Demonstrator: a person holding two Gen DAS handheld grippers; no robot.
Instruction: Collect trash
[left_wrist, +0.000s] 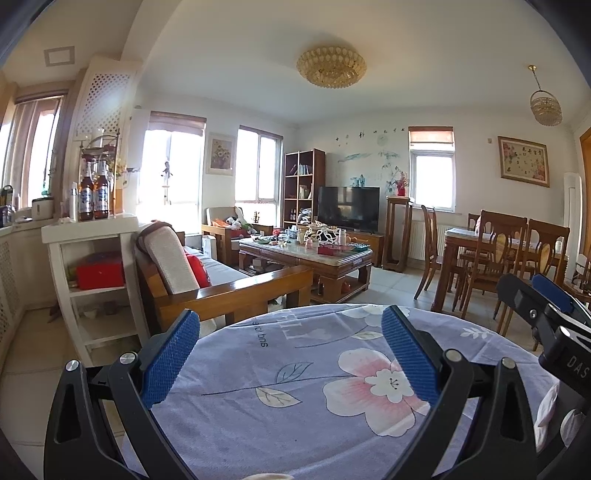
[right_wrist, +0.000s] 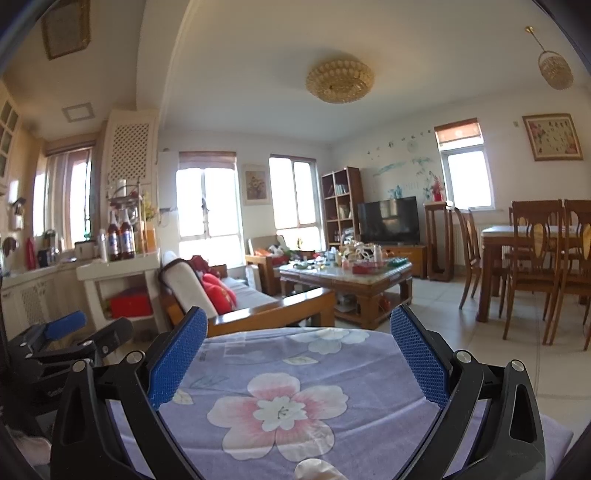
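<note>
Now both grippers hover over the floral cloth (left_wrist: 295, 406), side by side. Left gripper (left_wrist: 291, 354) released, right gripper (right_wrist: 297, 358) too (nothing held). Far off, a cluttered coffee table (right_wrist: 369, 275).

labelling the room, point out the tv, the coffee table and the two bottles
tv (left_wrist: 348, 206), left wrist view, middle of the dark screen
coffee table (right_wrist: 373, 279), right wrist view, front edge
bottles (left_wrist: 94, 195), left wrist view, labels

Round table covered by a lilac tablecloth (left_wrist: 295, 424) printed with pink-and-white blossoms and grey leaves, pale crumpled wad (right_wrist: 317, 470) lying on the cloth at its near edge, another whitish crumpled piece (left_wrist: 546, 410) at the cloth's right side
</note>
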